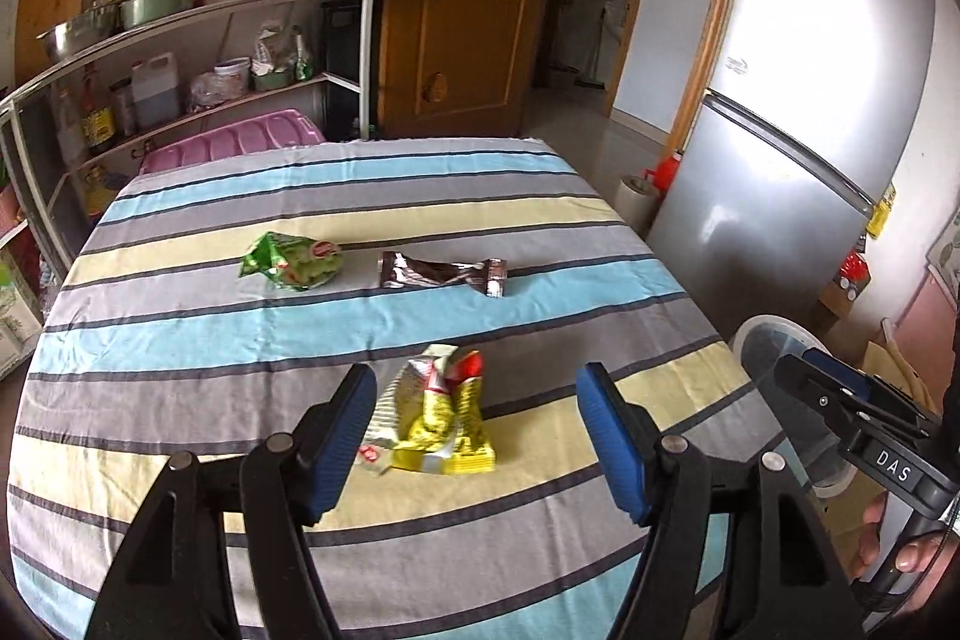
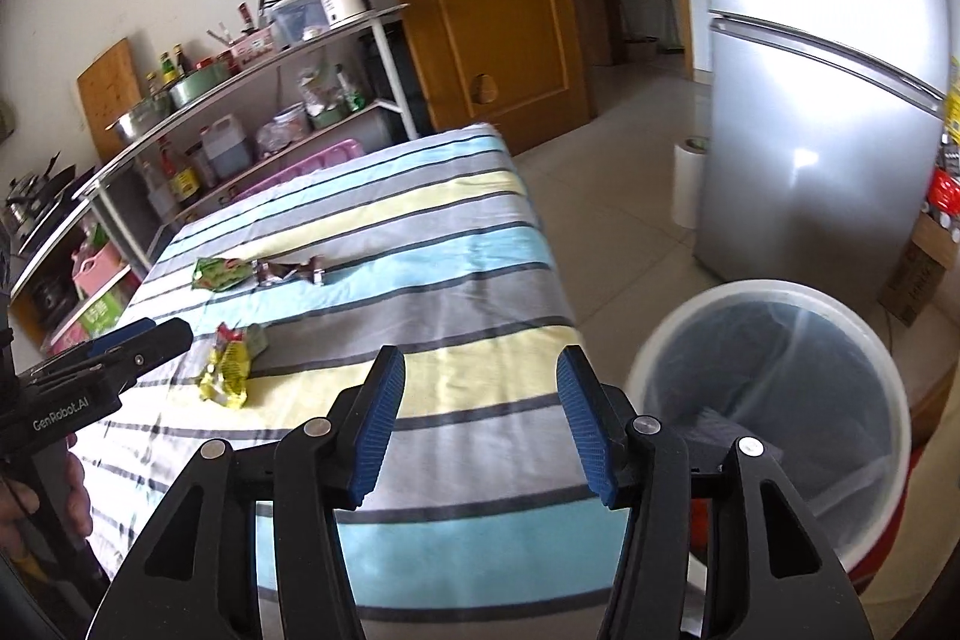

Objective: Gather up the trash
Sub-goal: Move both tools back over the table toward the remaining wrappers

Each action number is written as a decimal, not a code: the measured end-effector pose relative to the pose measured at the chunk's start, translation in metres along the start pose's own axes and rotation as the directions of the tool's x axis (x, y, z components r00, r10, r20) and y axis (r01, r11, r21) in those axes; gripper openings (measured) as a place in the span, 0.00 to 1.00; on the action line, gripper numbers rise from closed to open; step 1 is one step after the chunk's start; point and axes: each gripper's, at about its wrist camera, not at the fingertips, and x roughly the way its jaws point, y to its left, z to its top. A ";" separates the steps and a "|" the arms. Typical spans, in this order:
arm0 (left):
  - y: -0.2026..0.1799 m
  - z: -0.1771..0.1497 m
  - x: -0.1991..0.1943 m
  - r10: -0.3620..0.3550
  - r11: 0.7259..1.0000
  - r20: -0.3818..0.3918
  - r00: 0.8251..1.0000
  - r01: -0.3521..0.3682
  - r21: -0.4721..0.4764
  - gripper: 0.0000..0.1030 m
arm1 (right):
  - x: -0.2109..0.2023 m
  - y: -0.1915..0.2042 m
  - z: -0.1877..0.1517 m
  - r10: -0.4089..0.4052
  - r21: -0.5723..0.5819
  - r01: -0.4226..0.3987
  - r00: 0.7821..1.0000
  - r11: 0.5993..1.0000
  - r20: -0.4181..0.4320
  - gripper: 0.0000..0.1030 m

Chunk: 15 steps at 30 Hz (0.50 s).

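**Reaching for the nearest wrapper, bin waiting at the table's right**

Starting at the left of the striped table, three pieces of trash lie on the cloth, none yet collected. Farthest left and toward the far side sits a green snack packet, lying flat. Just to its right, apart from it, is a brown twisted wrapper, also flat on a blue stripe. Nearer and a little right of those lies a crumpled yellow and red wrapper, puffed up and partly standing.

The left gripper hangs above that yellow wrapper with its blue pads spread wide; the wrapper shows between them in the left wrist view, closer to the left pad, but neither pad touches it and nothing is held. By my reading this is the approach step of a first pick.

Further right, the right gripper is over the table's near right edge, jaws well apart and empty. Beyond the edge stands the round bin on the floor, lined with a dark bag, close beside the table and open at the top.

The next move, as I judge it, asks the left gripper to descend until the pads straddle the crumpled body of the yellow wrapper, shift slightly to centre it, then close gently, since thin foil will slip or crush. After that comes a carry across to the bin on the right.
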 end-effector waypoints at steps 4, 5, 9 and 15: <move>0.031 -0.002 -0.002 0.038 0.998 0.004 0.999 -0.038 -0.040 0.70 | 0.016 0.030 0.002 0.039 -0.042 -0.040 0.999 0.998 -0.027 0.52; 0.038 -0.002 -0.003 0.045 0.998 0.004 0.999 -0.045 -0.053 0.70 | 0.022 0.040 0.002 0.053 -0.058 -0.055 0.998 0.997 -0.038 0.52; 0.064 0.000 -0.005 0.075 0.993 0.001 0.997 -0.074 -0.090 0.71 | 0.040 0.068 0.005 0.094 -0.104 -0.101 0.993 0.989 -0.075 0.52; 0.097 0.007 0.000 0.085 0.987 -0.006 0.996 -0.085 -0.137 0.73 | 0.067 0.107 0.005 0.164 -0.139 -0.182 0.977 0.973 -0.134 0.52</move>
